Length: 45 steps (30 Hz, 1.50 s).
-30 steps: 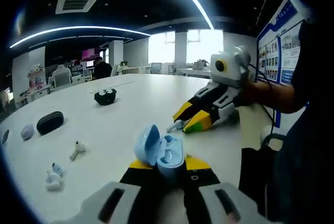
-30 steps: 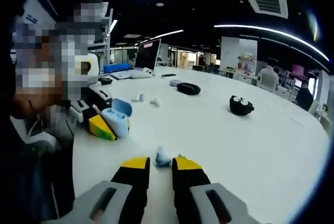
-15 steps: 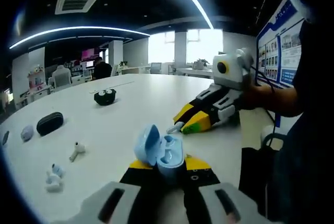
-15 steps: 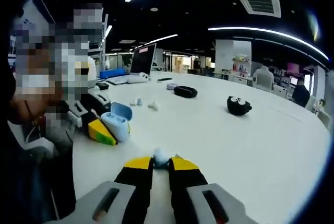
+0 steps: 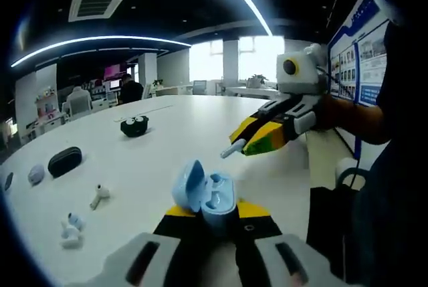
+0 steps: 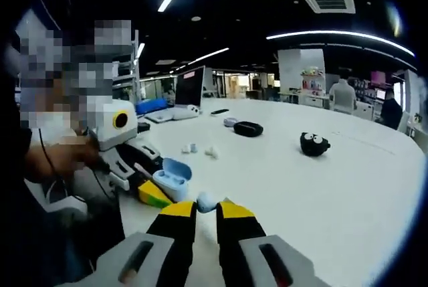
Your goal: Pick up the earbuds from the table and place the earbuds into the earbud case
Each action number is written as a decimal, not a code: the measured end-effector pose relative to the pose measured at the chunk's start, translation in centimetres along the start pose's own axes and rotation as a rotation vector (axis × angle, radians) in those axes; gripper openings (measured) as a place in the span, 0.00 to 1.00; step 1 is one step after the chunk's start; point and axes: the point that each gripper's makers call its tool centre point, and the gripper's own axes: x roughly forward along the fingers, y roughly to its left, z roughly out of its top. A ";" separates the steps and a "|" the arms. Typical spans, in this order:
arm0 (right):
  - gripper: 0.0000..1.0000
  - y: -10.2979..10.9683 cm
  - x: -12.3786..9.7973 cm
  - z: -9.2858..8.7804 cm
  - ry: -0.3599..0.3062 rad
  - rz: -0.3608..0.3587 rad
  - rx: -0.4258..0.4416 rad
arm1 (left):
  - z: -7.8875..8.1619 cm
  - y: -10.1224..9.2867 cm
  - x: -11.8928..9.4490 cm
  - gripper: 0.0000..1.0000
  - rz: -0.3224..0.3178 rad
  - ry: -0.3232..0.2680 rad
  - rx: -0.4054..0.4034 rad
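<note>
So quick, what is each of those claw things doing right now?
Left gripper: jaws shut on the open blue earbud case.
Right gripper: jaws shut on a pale blue earbud, lifted off the white table.

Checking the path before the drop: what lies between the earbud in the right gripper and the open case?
Nothing: in the left gripper view, bare white table separates the held earbud from the open blue case.
</note>
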 end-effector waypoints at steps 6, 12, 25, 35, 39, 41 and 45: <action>0.12 2.2 0.3 0.8 0.020 0.055 0.003 | 0.1 -0.1 0.0 0.19 0.014 0.022 0.029; 0.12 3.6 1.1 1.2 0.050 0.093 -0.033 | 0.2 -0.1 0.1 0.19 0.020 0.039 0.061; 0.12 4.8 2.8 0.9 0.146 0.142 -0.102 | 0.3 -0.3 0.2 0.19 0.033 0.061 0.112; 0.12 4.7 2.9 0.6 0.181 0.137 -0.100 | 0.2 -0.3 0.2 0.19 0.034 0.069 0.139; 0.12 4.7 2.9 0.6 0.196 0.133 -0.112 | 0.2 -0.2 0.1 0.19 0.034 0.067 0.136; 0.12 4.8 2.9 0.5 0.204 0.134 -0.115 | 0.2 -0.2 0.1 0.19 0.034 0.067 0.139; 0.12 4.9 3.0 0.7 0.203 0.134 -0.118 | 0.2 -0.2 0.1 0.19 0.034 0.069 0.145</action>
